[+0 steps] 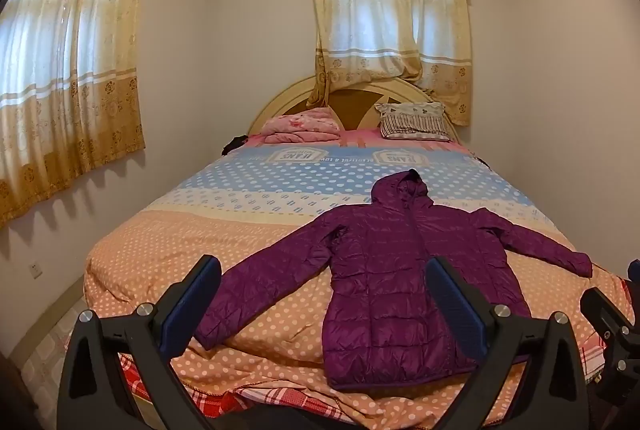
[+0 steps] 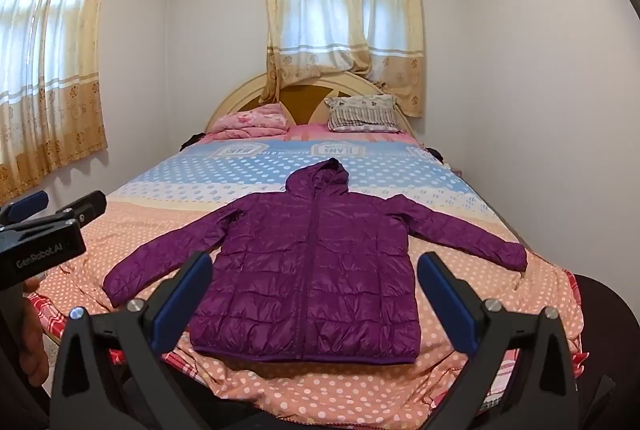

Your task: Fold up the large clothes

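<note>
1. Left wrist view: the purple hooded puffer jacket (image 1: 400,270) lies flat and zipped, front up, on the near part of the bed (image 1: 160,250), hood (image 1: 400,190) towards the headboard, both sleeves spread out to the sides. The left gripper (image 1: 324,294) hangs above the foot of the bed with its jaws spread wide and nothing between them. Its nearest target is the left sleeve (image 1: 260,286), whose cuff lies towards the bed's near edge. In my judgement the step in hand is the first reach, with no fold yet made.

2. To do that reach well, I would bring the gripper down on the sleeve near the cuff and pinch only the sleeve. The polka-dot duvet (image 1: 280,330) beneath is soft and rumpled and could easily be caught along with it. The slick quilted shell looks likely to slip, so a full bite on the cuff seems safer than a pinch on its edge.

3. Right wrist view: the right gripper (image 2: 316,294) is likewise wide open and empty, aimed at the jacket body. The right sleeve (image 2: 472,242) stretches towards the wall side of the bed, its cuff well apart from the hem (image 2: 304,356). The left gripper's housing shows at the left edge.

4. Folding each sleeve straight across the chest, one at a time, should keep the body flat. The padding traps air and may spring back unless pressed down.
</note>
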The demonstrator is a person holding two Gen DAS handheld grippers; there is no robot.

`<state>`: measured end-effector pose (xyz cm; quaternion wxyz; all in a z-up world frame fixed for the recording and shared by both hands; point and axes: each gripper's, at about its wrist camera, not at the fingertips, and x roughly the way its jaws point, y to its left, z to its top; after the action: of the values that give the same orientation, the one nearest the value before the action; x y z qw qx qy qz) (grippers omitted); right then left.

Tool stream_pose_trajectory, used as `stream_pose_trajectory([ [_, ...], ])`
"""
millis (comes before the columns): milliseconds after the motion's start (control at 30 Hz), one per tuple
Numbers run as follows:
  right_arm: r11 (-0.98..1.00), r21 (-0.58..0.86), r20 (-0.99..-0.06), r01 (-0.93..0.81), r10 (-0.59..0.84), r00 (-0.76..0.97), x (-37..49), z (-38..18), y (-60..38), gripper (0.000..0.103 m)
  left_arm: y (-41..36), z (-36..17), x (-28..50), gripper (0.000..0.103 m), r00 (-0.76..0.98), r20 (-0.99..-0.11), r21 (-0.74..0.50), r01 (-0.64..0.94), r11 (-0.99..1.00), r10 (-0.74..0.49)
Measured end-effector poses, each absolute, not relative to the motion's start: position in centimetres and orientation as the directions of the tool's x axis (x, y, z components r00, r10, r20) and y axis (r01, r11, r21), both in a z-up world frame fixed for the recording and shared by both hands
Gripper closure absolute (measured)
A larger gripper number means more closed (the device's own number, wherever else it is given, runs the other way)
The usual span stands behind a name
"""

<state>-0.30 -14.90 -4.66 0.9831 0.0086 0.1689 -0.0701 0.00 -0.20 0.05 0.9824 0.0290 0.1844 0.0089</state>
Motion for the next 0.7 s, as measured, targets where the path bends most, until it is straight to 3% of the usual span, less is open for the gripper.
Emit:
stream_pose_trajectory([
  [200,0.990,0.012,-0.350,0.139,-0.126,0.928,-0.1,-4.7,-15.0,0.000,-1.7,-0.1,0.2,0.001,0.928,-0.370,0.053,-0.012,0.999,0.030],
  [267,0.990,0.010,-0.350,0.139,-0.127,0.928,-0.2,-4.7,-15.1,0.000,0.6,0.1,0.2,0.001,0.929,-0.371,-0.005,-0.005,1.000,0.002],
  [700,0.990,0.011,-0.360,0.138,-0.125,0.925,0.3,-5.6,-15.2,0.000,0.4,-0.3,0.5,0.001,0.927,-0.376,-0.004,-0.015,1.000,0.012],
])
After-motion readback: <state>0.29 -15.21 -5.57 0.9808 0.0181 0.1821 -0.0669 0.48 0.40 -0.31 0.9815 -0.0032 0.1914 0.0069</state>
